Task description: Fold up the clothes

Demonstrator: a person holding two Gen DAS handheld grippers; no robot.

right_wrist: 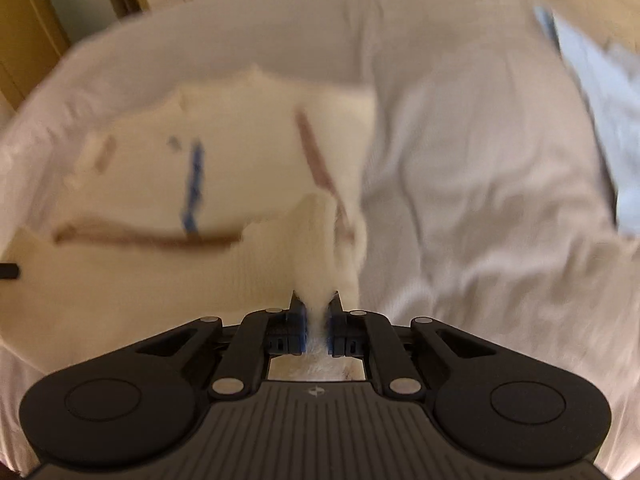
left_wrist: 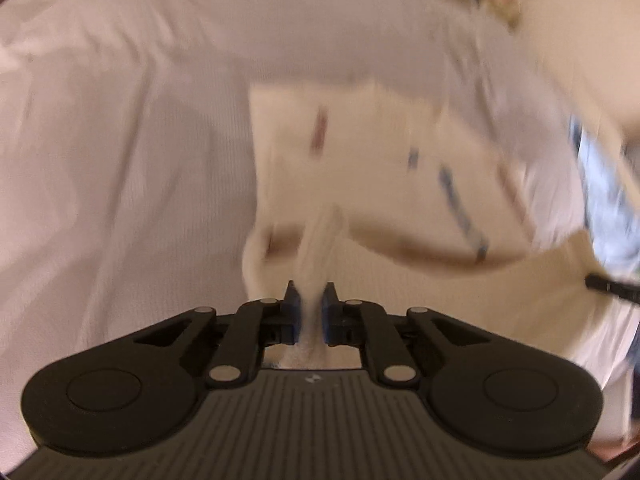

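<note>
A cream garment (left_wrist: 360, 152) with brown and blue stripes lies spread on a bed covered by a white sheet (left_wrist: 120, 160). Both views are blurred, so the kind of garment cannot be told for certain. In the left wrist view it lies right of the middle; in the right wrist view the same garment (right_wrist: 160, 168) fills the left half, with a long brown stripe running across it and a short blue one crossing that.

The left claw (left_wrist: 311, 300) is clamped on a bunched fold of the garment's near edge, the cream cloth pinched between its blue pads and rising in a ridge ahead of them. The right claw (right_wrist: 316, 312) is likewise closed on a gathered fold at another part of the near edge, the cloth pulled up into a peak in front of the pads.

At the right edge of the left wrist view a black tip of the other tool shows against the garment. A pale blue cloth (right_wrist: 592, 92) lies on the sheet toward the upper right of the right wrist view, apart from the garment. Wooden furniture (right_wrist: 24, 32) stands beyond the bed at the upper left.
</note>
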